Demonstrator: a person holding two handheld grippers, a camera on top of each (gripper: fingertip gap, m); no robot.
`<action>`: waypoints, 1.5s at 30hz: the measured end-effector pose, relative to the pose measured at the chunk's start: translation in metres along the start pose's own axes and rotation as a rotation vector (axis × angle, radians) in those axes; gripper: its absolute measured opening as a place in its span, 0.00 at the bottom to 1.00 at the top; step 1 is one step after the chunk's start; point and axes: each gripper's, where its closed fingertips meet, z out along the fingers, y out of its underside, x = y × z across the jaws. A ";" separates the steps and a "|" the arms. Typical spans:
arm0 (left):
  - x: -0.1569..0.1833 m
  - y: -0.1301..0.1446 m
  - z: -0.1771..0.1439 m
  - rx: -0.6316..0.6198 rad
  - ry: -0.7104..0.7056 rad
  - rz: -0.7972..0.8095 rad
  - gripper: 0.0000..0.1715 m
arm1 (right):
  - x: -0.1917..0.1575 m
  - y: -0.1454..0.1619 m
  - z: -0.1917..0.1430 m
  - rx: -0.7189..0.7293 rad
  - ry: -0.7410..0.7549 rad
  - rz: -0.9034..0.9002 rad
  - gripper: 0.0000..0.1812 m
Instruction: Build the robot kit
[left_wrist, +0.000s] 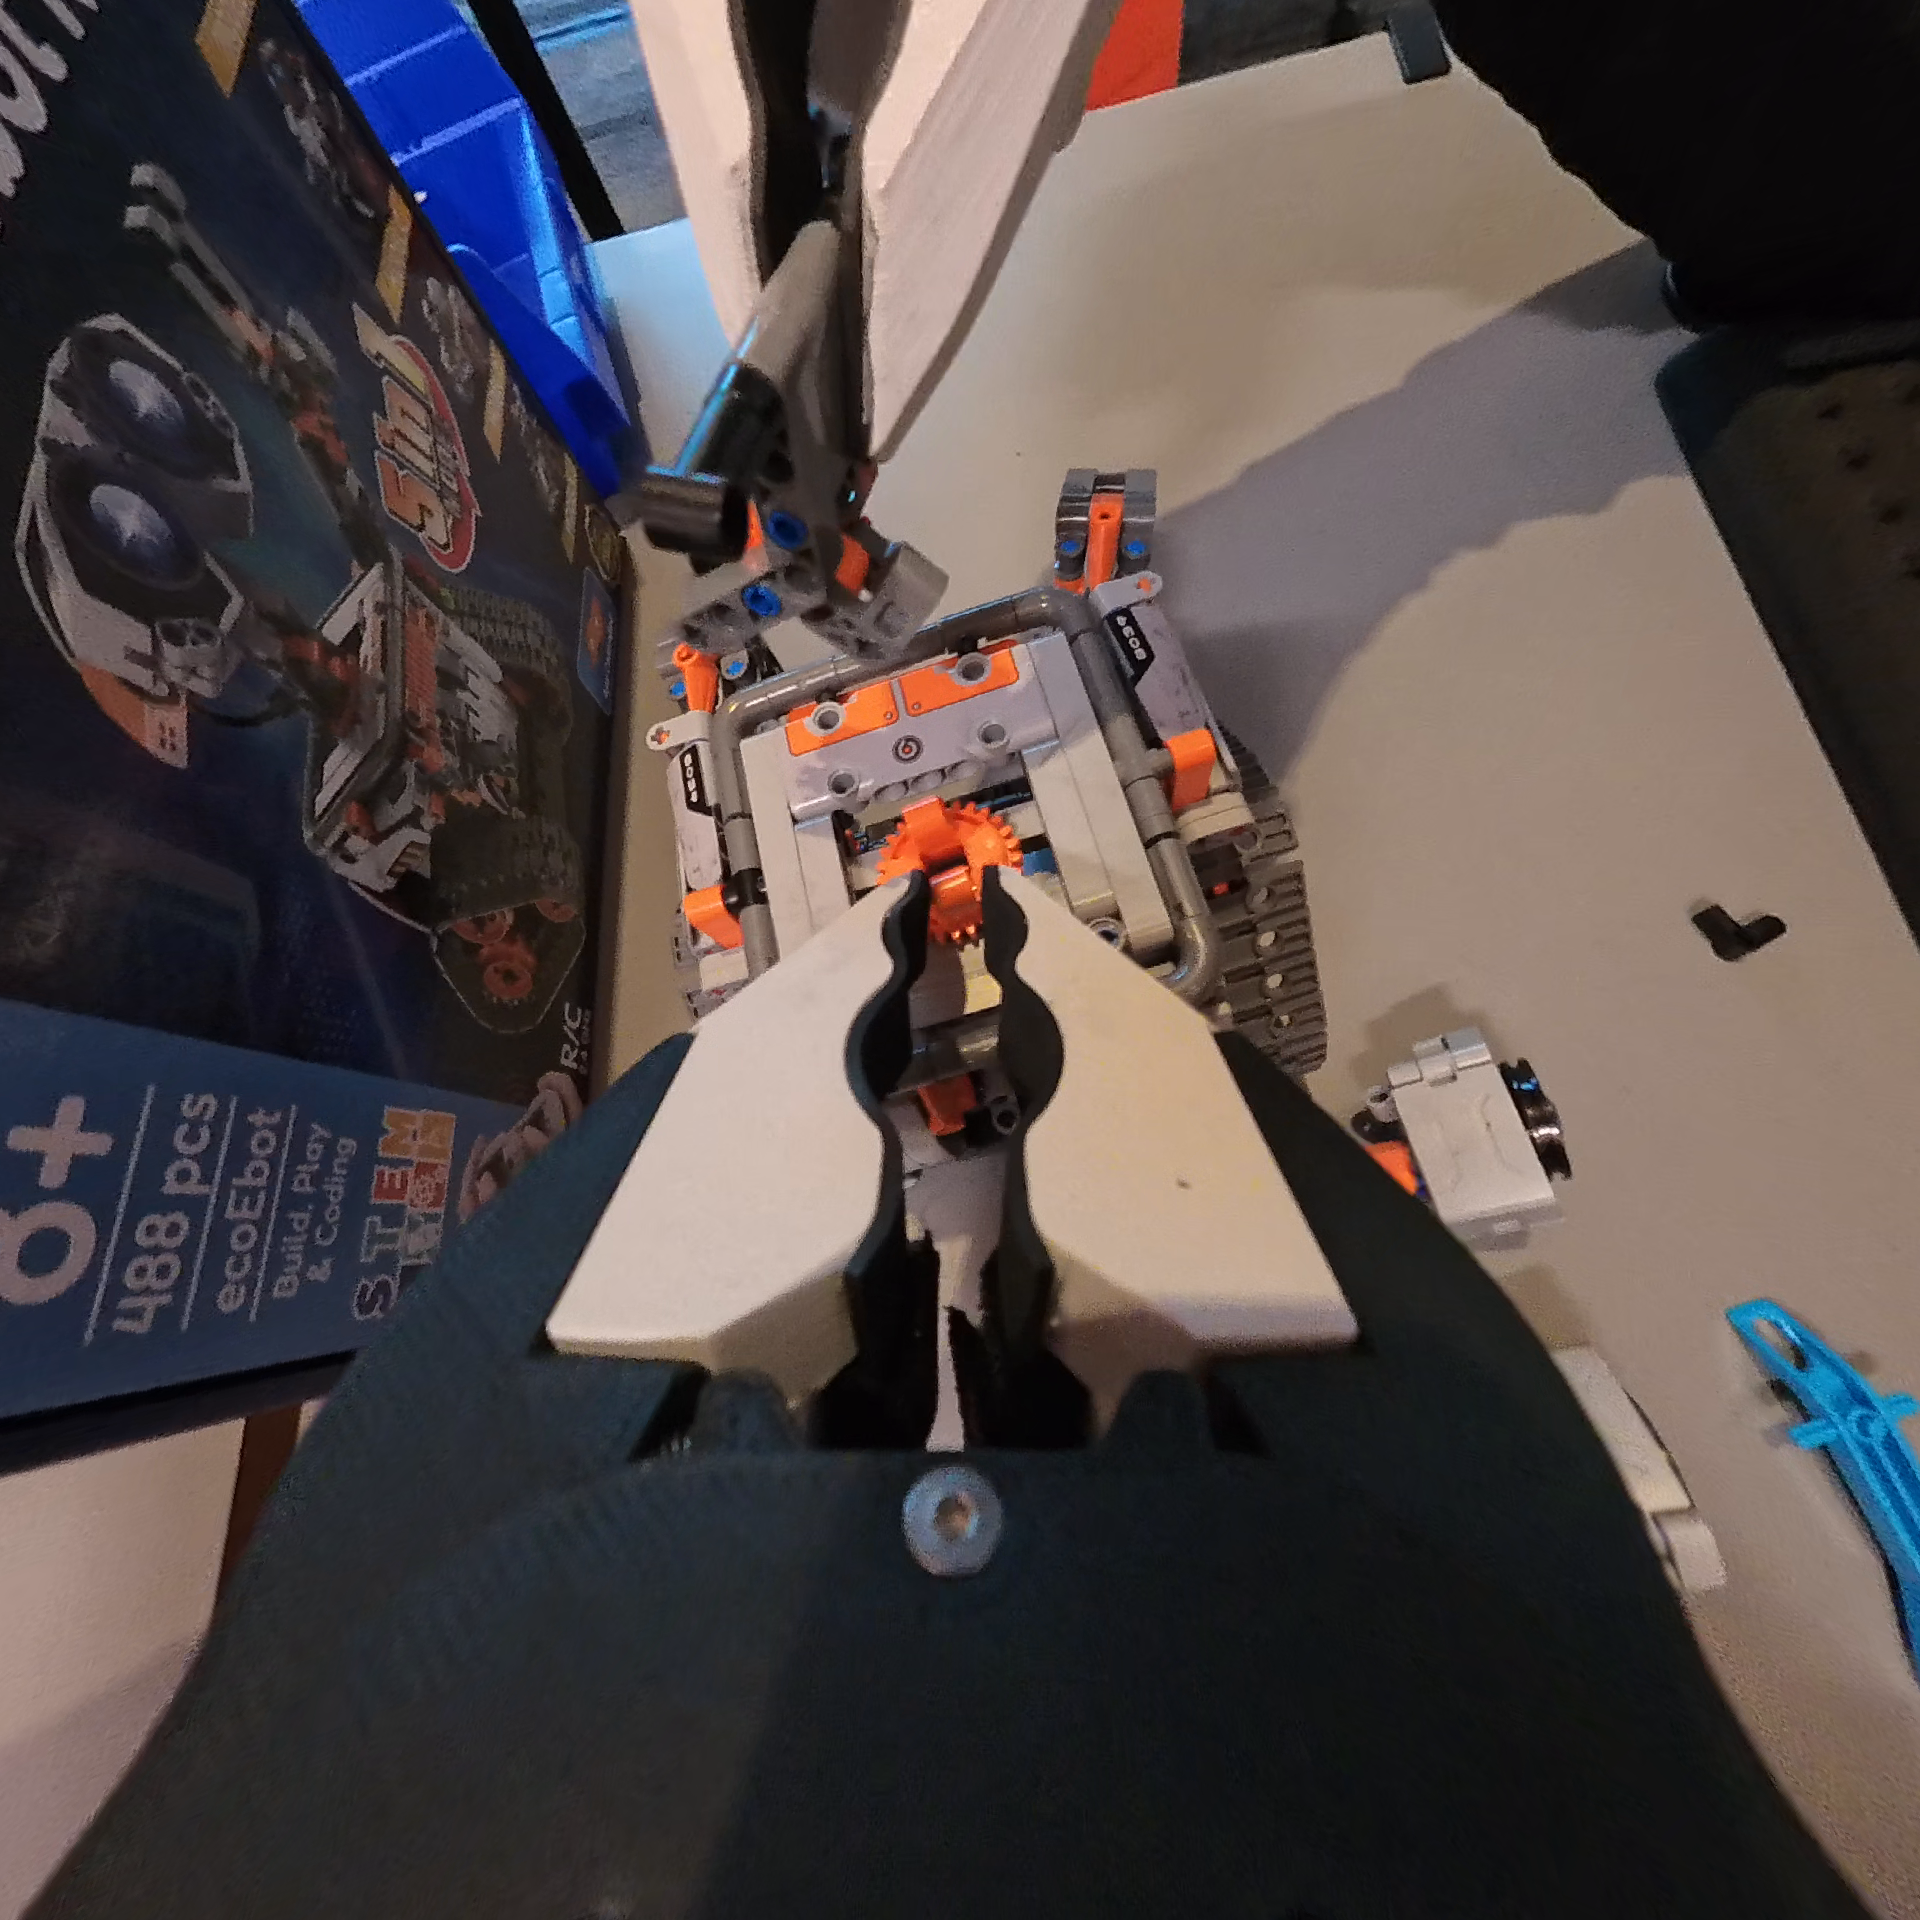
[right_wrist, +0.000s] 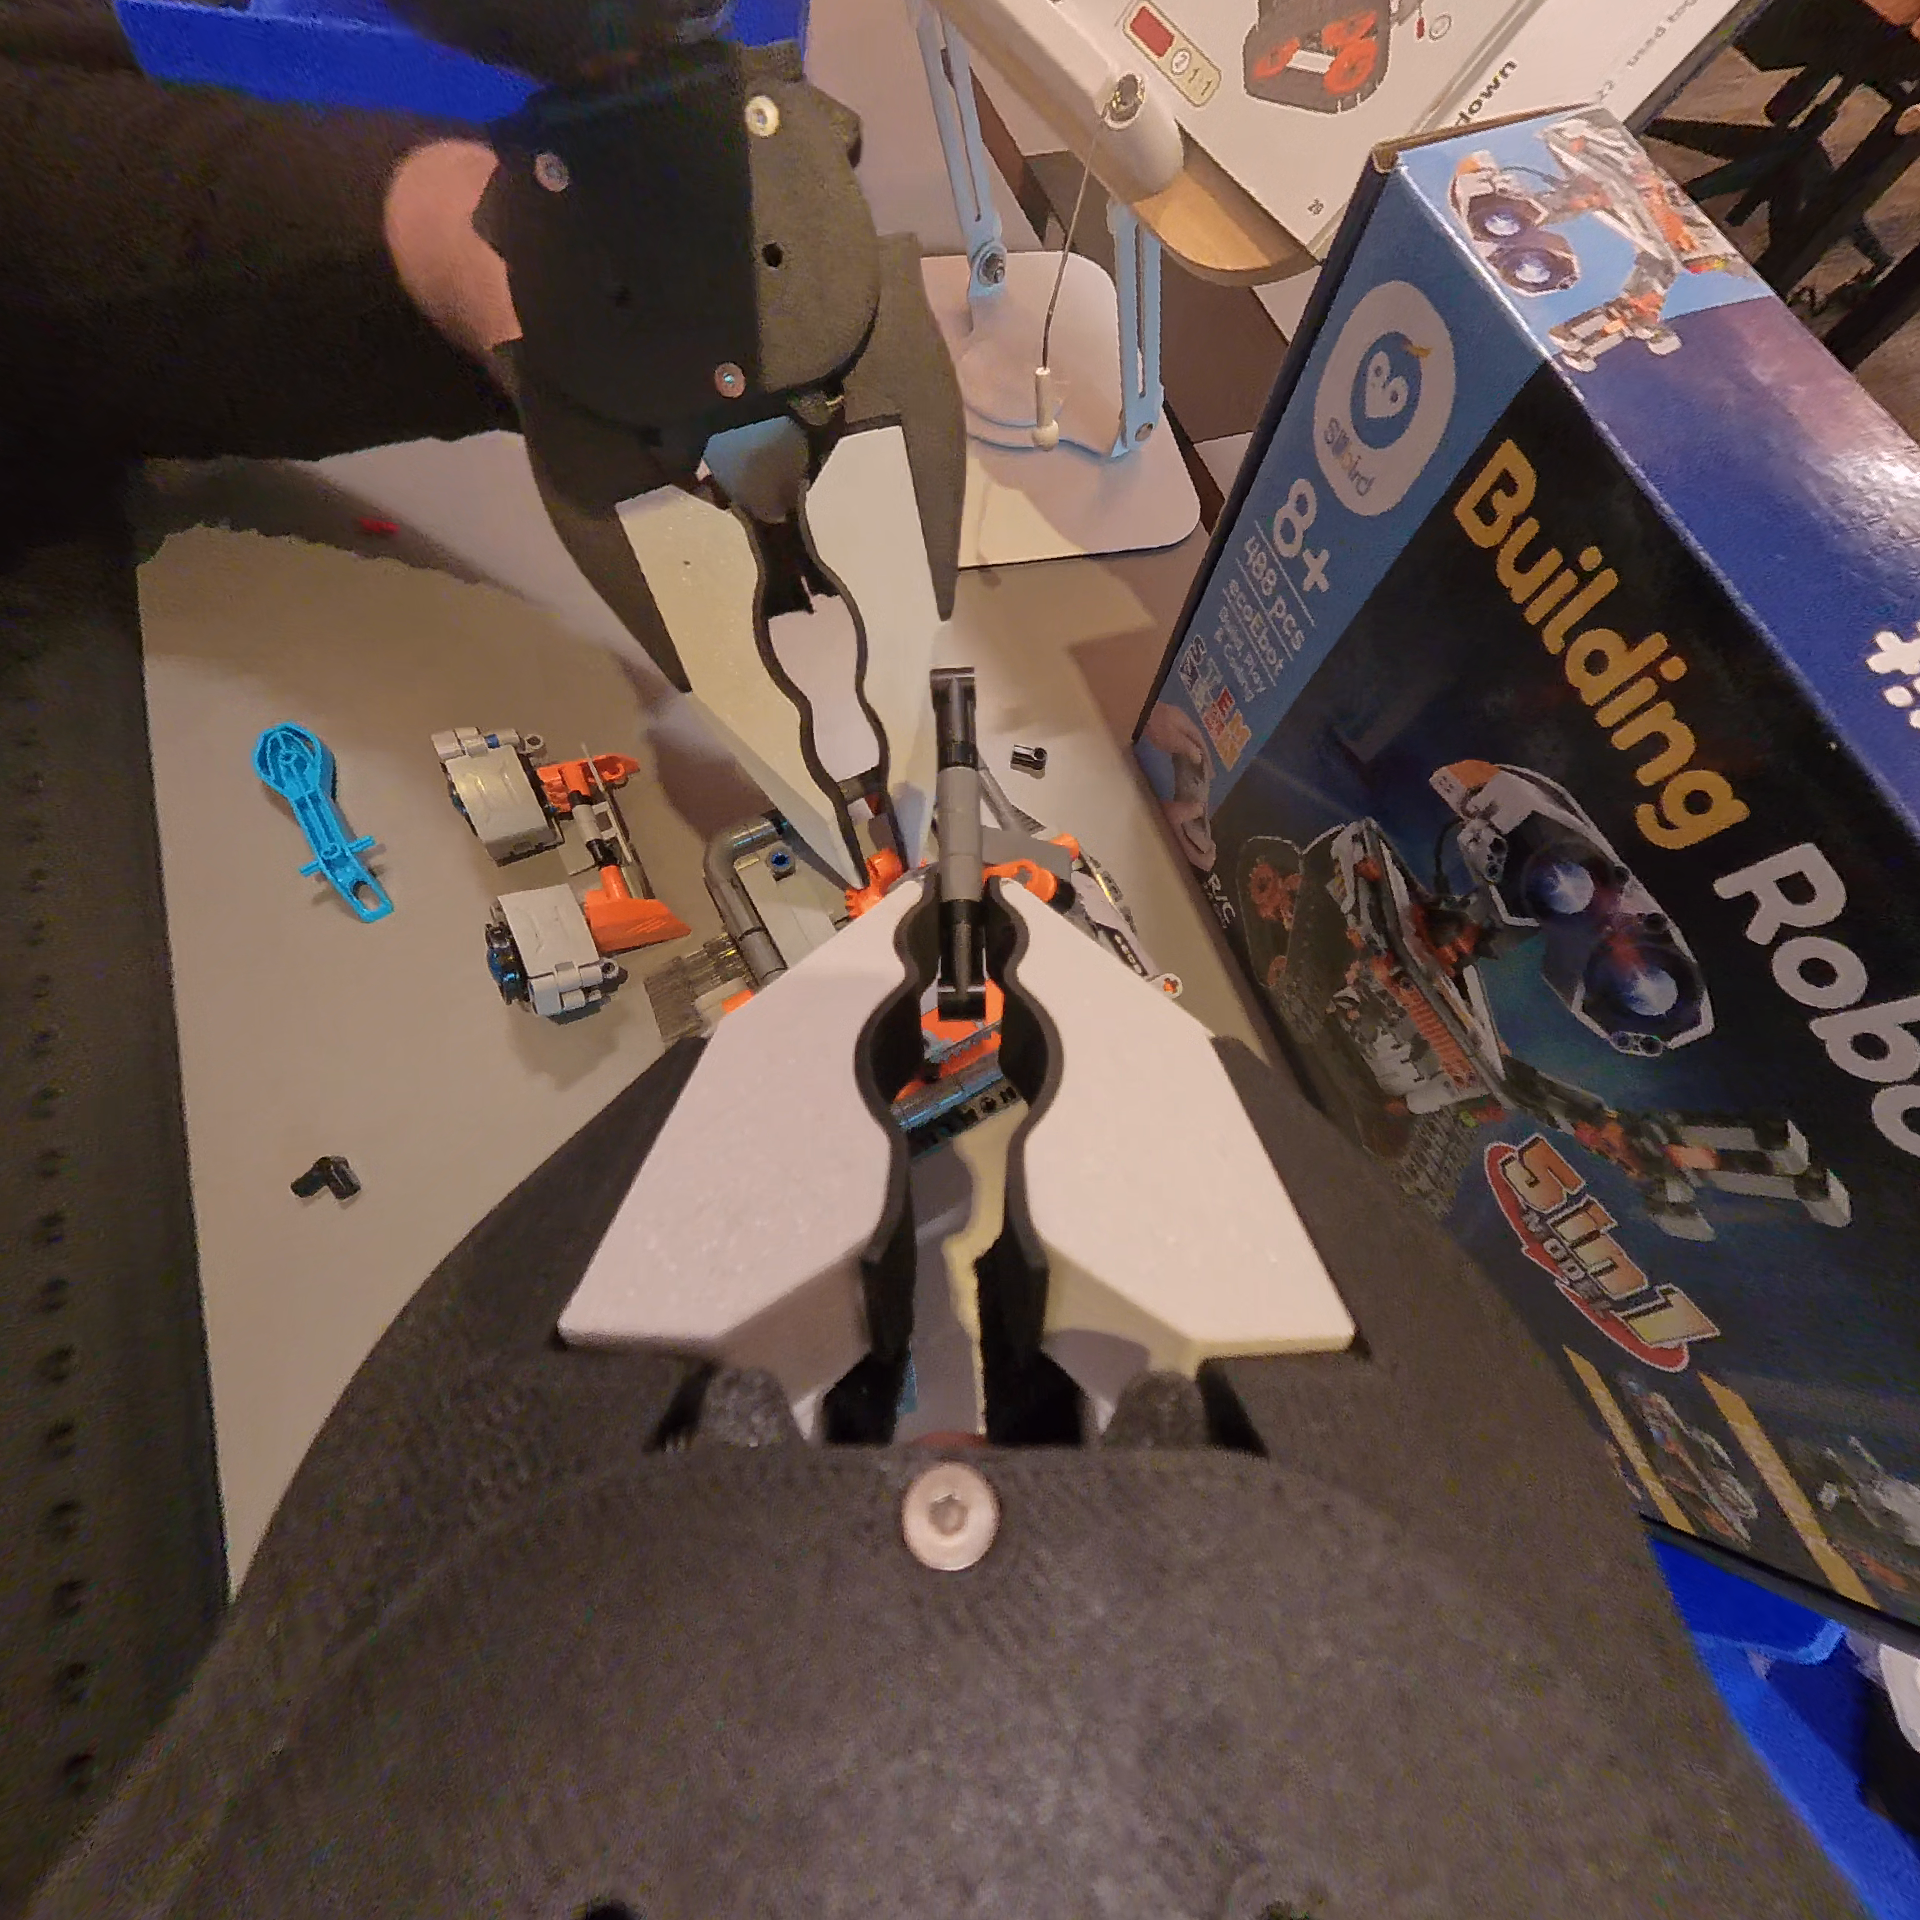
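Grippers over tracked toy vehicle (left_wrist: 997, 790) on table (left_wrist: 1455, 520). Left gripper (left_wrist: 951, 894) nearly closed, pinching orange gear (left_wrist: 940, 847) at vehicle's near end; right gripper (right_wrist: 961, 899) clamps grey arm piece (right_wrist: 956, 821) w/ jaws nearly shut. Judgement: steady both grips, move slowly. Box (right_wrist: 1558, 831) at right.

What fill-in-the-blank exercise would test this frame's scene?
1. The left gripper is shut on an orange ____ atop the tracked model.
2. The right gripper is shut on a grey and black ____-shaped piece.
3. The pry tool lying on the table is coloured ____.
4. The printed box stands on the right gripper's ____ side.

Missing: gear; rod; blue; right
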 end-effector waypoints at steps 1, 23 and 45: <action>0.000 0.000 0.000 -0.001 0.010 0.005 0.05 | -0.001 0.000 0.000 0.000 -0.001 -0.004 0.03; 0.004 -0.036 -0.034 0.131 -0.165 0.099 0.27 | -0.021 -0.004 0.004 0.009 -0.064 -0.118 0.03; 0.067 -0.067 -0.052 0.397 0.539 -0.039 0.20 | -0.096 -0.020 -0.028 0.308 -0.511 -0.341 0.03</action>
